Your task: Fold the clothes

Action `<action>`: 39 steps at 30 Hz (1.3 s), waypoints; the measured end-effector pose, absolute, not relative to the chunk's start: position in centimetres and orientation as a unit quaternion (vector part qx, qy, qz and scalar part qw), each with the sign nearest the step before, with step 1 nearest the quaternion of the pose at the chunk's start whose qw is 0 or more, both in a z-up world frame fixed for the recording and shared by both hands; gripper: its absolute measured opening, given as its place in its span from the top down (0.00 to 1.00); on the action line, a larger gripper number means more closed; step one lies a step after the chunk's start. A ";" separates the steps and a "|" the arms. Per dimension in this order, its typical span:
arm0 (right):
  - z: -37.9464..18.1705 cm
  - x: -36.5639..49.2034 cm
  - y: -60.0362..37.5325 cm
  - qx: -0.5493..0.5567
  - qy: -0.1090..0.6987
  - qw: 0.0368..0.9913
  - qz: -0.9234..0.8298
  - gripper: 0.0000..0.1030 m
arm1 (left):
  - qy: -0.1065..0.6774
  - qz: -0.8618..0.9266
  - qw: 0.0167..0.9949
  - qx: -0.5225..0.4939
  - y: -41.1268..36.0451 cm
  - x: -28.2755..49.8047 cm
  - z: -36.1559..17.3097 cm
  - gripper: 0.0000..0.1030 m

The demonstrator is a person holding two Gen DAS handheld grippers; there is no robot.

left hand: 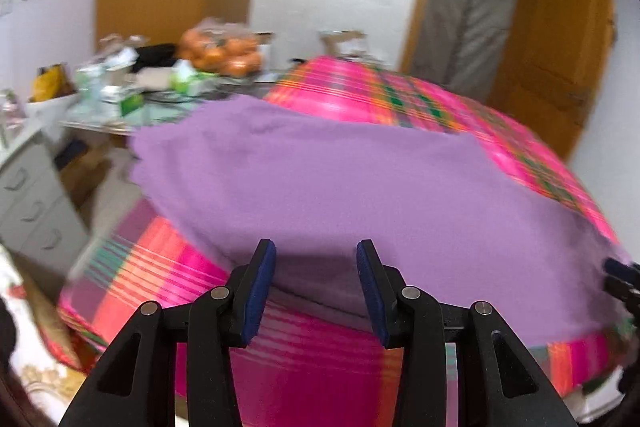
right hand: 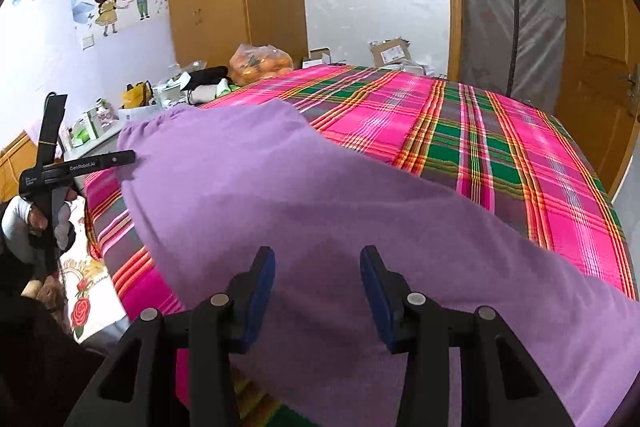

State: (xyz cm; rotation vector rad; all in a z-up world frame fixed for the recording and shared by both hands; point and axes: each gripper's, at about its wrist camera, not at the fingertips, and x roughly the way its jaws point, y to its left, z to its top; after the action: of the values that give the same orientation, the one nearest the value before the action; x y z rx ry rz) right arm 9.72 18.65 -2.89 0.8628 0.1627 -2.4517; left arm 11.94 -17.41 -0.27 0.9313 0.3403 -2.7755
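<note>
**Purple garment spread across the plaid bed, both grippers hovering at its near edge**

At the far left of the right wrist view, a person's hand in a pale sleeve (right hand: pixel 24 223) grips the black handle of the left gripper (right hand: pixel 120 158), whose tip reaches toward the left edge of the soft lilac-purple knit garment (right hand: pixel 320 211). Behind it, a cluttered side table (right hand: pixel 100 139) along the bed's left side carries boxes, a yellow bag and a clear bag of oranges (right hand: pixel 262 63). On the wall above hangs a cartoon sticker of two children (right hand: pixel 122 1).

The garment lies flat on the bed covered with a pink, green and orange plaid sheet (right hand: pixel 480 147), running from the left edge diagonally to the near right corner and draping over the near edge. The far right part of the sheet is bare.

In the left wrist view, the left gripper's (left hand: pixel 316 255) blue-padded fingers (left hand: pixel 262 291) stand apart over the garment's (left hand: pixel 340 179) near hem, with nothing pinched between them; the picture is blurred.

In the right wrist view, the right gripper (right hand: pixel 317 259) is likewise spread wide above the purple cloth, its blue pads (right hand: pixel 376 299) not pressing on it, though the jaws are easing inward

To the right stands an orange-brown wooden door (right hand: pixel 592 67) beside a grey curtained opening
</note>
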 end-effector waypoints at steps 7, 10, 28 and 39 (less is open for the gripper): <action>-1.7 7.7 18.3 0.320 0.043 0.263 -0.909 0.56 | 0.124 -0.937 0.125 0.303 -20.4 10.6 1.1 0.57; -0.9 6.5 17.2 0.319 0.041 0.267 -0.908 0.56 | 0.115 -0.941 0.121 0.296 -20.8 9.1 2.0 0.57; 2.0 -1.0 11.2 0.360 0.033 0.303 -0.882 0.56 | 0.106 -0.933 0.112 0.325 -22.6 3.6 2.5 0.57; 0.9 -8.1 1.4 0.421 0.022 0.370 -0.828 0.56 | 0.084 -0.916 0.079 0.384 -23.6 -3.0 1.9 0.57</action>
State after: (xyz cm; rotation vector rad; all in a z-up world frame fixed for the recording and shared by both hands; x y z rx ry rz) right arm -8.12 1.42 0.95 1.0796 0.0575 -2.1243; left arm -2.96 -23.58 1.85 1.1484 0.2509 -2.7415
